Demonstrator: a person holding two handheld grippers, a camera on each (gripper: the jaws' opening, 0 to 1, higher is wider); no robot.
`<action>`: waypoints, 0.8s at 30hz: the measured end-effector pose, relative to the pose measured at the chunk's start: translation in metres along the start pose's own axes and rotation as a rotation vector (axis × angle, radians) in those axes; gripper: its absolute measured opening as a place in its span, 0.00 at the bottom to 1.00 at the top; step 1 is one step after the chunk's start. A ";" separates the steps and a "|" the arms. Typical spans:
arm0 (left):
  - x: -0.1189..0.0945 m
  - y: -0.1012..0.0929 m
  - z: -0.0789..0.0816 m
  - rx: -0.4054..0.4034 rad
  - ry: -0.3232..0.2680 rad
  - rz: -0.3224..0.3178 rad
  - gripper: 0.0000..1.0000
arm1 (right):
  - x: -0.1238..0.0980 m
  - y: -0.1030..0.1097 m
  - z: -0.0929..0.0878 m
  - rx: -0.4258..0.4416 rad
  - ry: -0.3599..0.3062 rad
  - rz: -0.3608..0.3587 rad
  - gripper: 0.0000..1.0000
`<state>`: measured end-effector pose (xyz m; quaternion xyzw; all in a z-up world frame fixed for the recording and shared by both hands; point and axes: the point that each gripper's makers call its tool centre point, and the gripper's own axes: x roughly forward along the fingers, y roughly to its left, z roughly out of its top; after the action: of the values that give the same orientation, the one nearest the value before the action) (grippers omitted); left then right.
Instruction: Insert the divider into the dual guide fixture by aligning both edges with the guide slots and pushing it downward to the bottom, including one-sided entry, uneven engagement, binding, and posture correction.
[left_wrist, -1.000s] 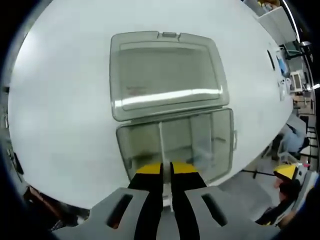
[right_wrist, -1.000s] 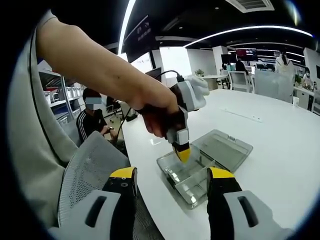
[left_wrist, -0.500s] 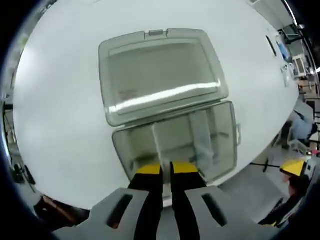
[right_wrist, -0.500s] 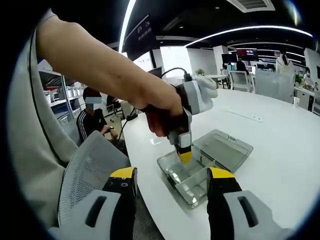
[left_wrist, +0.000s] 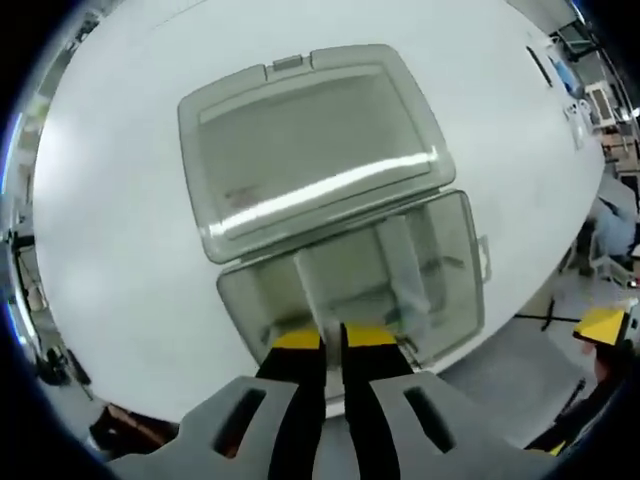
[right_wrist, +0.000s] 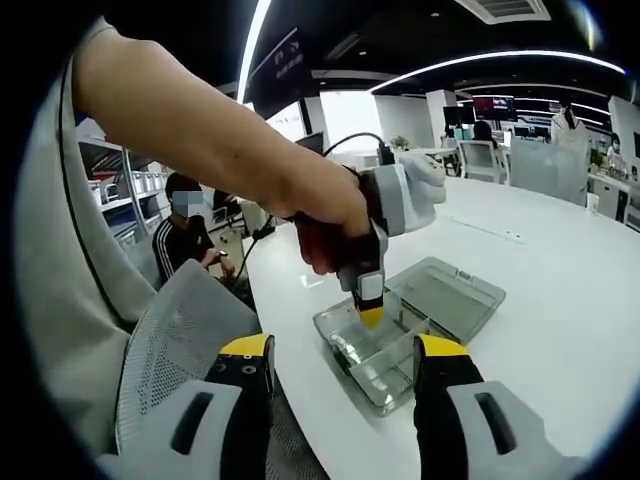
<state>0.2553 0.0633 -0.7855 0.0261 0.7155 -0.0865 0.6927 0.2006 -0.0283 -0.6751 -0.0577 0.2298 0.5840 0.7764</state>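
Left claw: the left claw (left_wrist: 332, 340) has its jaws pressed nearly together on the top edge of the divider (left_wrist: 313, 298), a thin clear panel; it also appears in the right gripper view (right_wrist: 370, 315), gripped by the person's hand (right_wrist: 325, 225).
Right claw: the right claw (right_wrist: 342, 362) has its jaws spread wide and carries nothing, hanging near the surface edge, well apart from the box.
Divider: stands inside the open tray of the clear box (left_wrist: 452, 258), its lower edge down among the compartment walls, beside another clear partition (left_wrist: 400, 272).
Box: rests on the white surface (left_wrist: 120, 220), with its hinged lid (left_wrist: 310, 150) laid flat behind the tray.
Change: over the last second the left claw has sunk lower toward the tray, and the view has rolled a little.
Meaning: the divider seems to be travelling down its slots; whether both edges engage evenly cannot be told through the clear plastic.
Next: likely a steady downward push, watching for tilt.
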 end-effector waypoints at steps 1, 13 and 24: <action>0.000 0.000 0.000 0.007 0.001 0.004 0.02 | 0.000 0.000 0.000 0.000 0.001 -0.001 0.53; 0.005 0.000 0.000 0.045 0.013 0.042 0.02 | -0.001 -0.001 -0.003 0.004 0.003 -0.005 0.53; 0.007 -0.001 0.000 0.039 0.002 0.052 0.03 | -0.001 -0.001 -0.002 0.008 0.002 -0.006 0.53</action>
<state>0.2545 0.0620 -0.7921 0.0584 0.7136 -0.0823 0.6933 0.2007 -0.0306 -0.6770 -0.0561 0.2328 0.5808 0.7780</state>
